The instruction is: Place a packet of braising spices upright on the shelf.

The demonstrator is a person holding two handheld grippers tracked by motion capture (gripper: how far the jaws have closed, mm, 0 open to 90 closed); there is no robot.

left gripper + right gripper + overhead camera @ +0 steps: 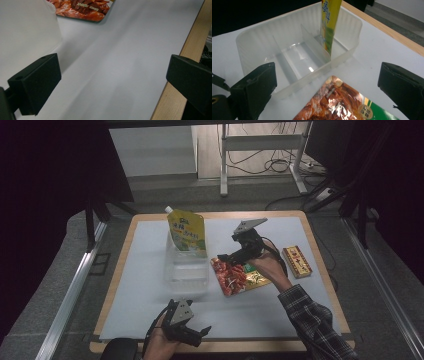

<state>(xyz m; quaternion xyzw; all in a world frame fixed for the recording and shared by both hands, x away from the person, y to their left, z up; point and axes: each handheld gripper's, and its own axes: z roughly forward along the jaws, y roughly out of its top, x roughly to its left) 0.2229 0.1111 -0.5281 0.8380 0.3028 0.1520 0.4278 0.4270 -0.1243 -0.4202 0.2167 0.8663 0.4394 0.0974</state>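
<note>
1. The table [320, 270] carries a pale grey mat [140, 295] over its wooden top, and everything you work with lies on this mat.
2. The clear plastic bin [186, 270] stands near the middle of the mat. Thin walls divide it into compartments, as your right gripper view shows.
3. A yellow spouted pouch [187, 233] stands upright in the far end compartment of the bin; the other compartments [297, 60] look bare.
4. The red and green snack bag [239, 276] lies flat on the mat just beside the bin, on its right side. It is outside the bin, and I cannot tell if it touches the wall.
5. Your right gripper [231, 257] hovers over the far edge of the snack bag. Its jaws are spread wide with nothing between them, and in the right gripper view the bag [342, 102] lies below, between the two jaws; whether a jaw touches it, I cannot tell.
6. Your left gripper [202, 333] is at the near edge of the table, well apart from the bag. Its jaws are also spread wide and hold nothing; in the left gripper view the bin wall [27, 32] is just beside one jaw.
7. A small red and gold box [298, 261] lies to the right of your right hand [267, 267], untouched.
</note>
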